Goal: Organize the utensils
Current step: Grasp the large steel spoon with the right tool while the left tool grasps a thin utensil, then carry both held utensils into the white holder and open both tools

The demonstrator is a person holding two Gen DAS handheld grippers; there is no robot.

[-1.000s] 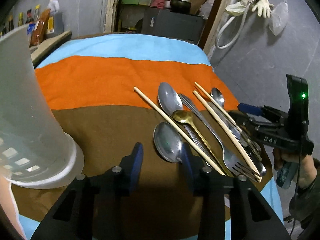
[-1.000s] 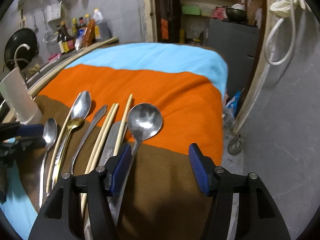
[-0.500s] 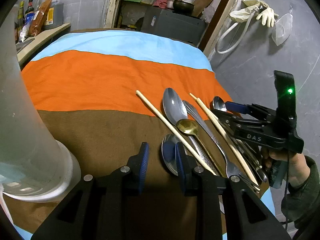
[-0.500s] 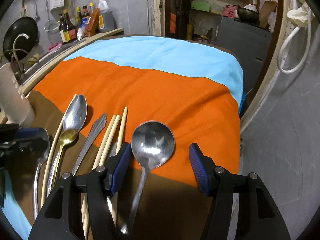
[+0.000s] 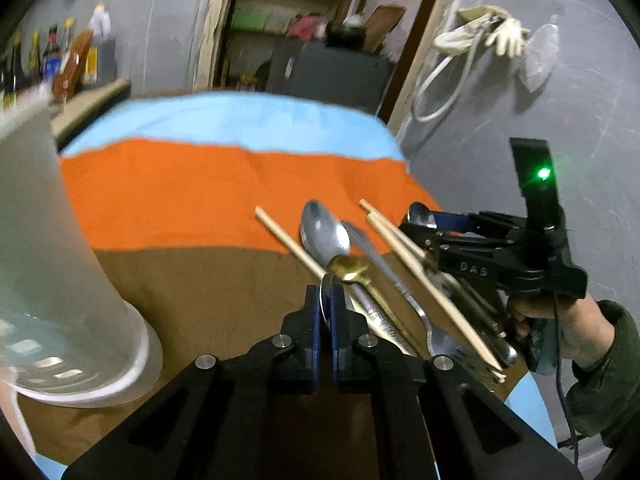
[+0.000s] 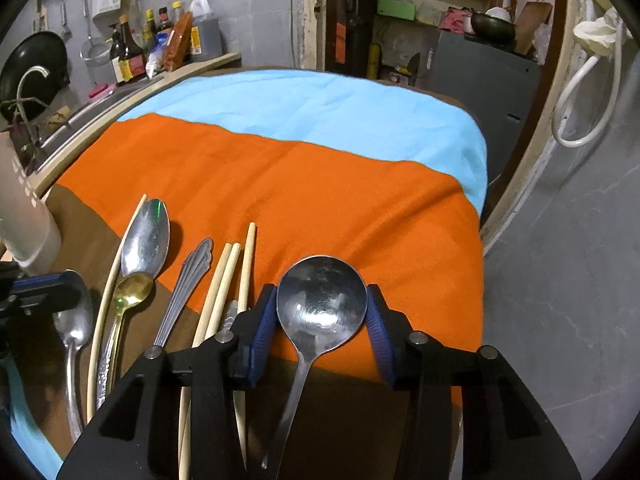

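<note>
Left gripper [image 5: 326,300] had its blue pads nearly together, clamped on the bowl edge of a small steel spoon [image 6: 72,326], of which only a sliver showed between the pads in the left wrist view. In the right wrist view that spoon lay at the left end of the utensil row on the brown band of the striped cloth [image 6: 320,184], its handle running toward the camera.

Right gripper [image 6: 322,320] was closed to the width of a round soup spoon [image 6: 322,306]; both blue pads touched the bowl rim on either side. The bowl faced up over the orange/brown boundary, handle toward the camera.

Remaining row, left to right in the right wrist view: single chopstick [image 6: 120,256], large steel spoon [image 6: 146,236] with a gold spoon [image 6: 134,288] overlapping its neck, fork handle [image 6: 184,284], three chopsticks [image 6: 228,280] (two touching, one just beside).

White plastic holder [image 5: 52,260] stood upright on the brown band, well left of the utensils. Left wrist view was motion-blurred.
</note>
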